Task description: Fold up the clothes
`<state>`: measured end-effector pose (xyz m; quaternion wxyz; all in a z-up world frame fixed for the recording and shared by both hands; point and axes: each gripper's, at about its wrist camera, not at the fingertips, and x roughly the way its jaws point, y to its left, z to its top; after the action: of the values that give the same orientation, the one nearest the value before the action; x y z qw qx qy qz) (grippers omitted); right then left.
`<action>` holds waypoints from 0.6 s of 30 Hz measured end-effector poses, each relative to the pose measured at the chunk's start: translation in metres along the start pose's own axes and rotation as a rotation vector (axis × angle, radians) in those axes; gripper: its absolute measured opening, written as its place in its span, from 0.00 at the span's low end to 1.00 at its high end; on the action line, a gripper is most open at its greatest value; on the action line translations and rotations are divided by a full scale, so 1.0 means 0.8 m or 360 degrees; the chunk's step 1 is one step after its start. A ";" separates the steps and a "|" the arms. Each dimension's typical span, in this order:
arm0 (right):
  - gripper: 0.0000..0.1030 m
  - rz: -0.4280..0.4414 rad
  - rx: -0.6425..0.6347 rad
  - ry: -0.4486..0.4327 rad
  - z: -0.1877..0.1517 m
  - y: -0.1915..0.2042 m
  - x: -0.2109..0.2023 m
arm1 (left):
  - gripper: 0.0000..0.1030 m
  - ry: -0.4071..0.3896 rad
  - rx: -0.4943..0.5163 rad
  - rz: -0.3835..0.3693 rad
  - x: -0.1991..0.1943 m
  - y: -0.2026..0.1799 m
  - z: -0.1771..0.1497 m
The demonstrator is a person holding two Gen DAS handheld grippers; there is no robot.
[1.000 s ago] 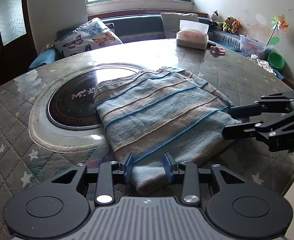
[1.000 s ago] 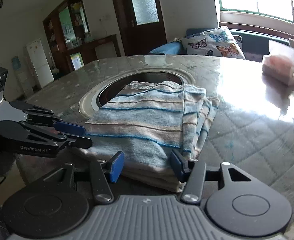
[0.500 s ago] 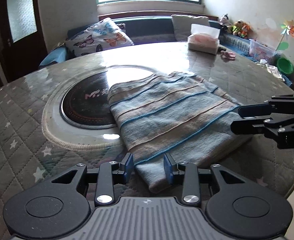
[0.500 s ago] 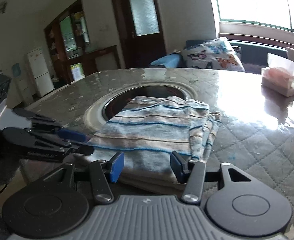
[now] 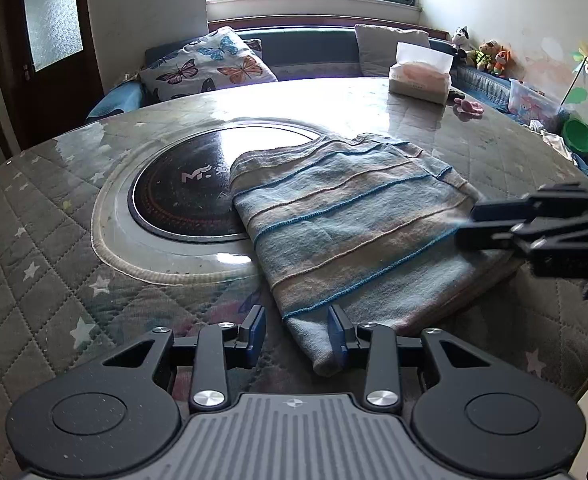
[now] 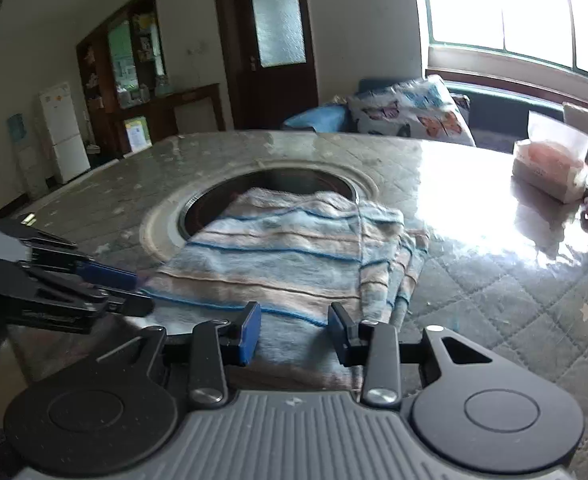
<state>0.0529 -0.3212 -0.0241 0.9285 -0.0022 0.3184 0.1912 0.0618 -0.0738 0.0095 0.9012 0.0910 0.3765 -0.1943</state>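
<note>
Both grippers are hovering at the folded striped cloth's near edge, the left gripper part-open and gripping nothing, the right gripper just narrowing, cloth between its jaws unpinched.

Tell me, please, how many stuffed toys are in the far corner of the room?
3, in a row at the far right of the left wrist view: a black-and-white toy, a yellow-green toy and an orange toy. Others could be hidden behind the tissue box.

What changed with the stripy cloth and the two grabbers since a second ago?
The right gripper has just been closing its jaws over the near edge of the striped cloth, not yet pinching it. The left gripper stayed part-open at the cloth's corner. The cloth stayed folded on the table.
</note>
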 end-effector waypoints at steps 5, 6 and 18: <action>0.36 0.0017 0.0005 0.0008 0.008 -0.005 0.000 | 0.38 0.0007 -0.0001 -0.0003 0.000 0.002 0.001; 0.36 0.0016 0.0006 -0.0007 0.012 -0.005 -0.002 | 0.38 0.0007 -0.0002 -0.0003 0.000 0.002 0.001; 0.36 -0.0055 0.0110 0.0039 0.029 -0.042 0.035 | 0.38 0.0014 -0.0008 -0.0020 0.001 0.005 0.001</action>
<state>0.0987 -0.3392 -0.0257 0.9272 0.0221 0.3362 0.1639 0.0649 -0.0710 0.0095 0.8986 0.0872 0.3816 -0.1984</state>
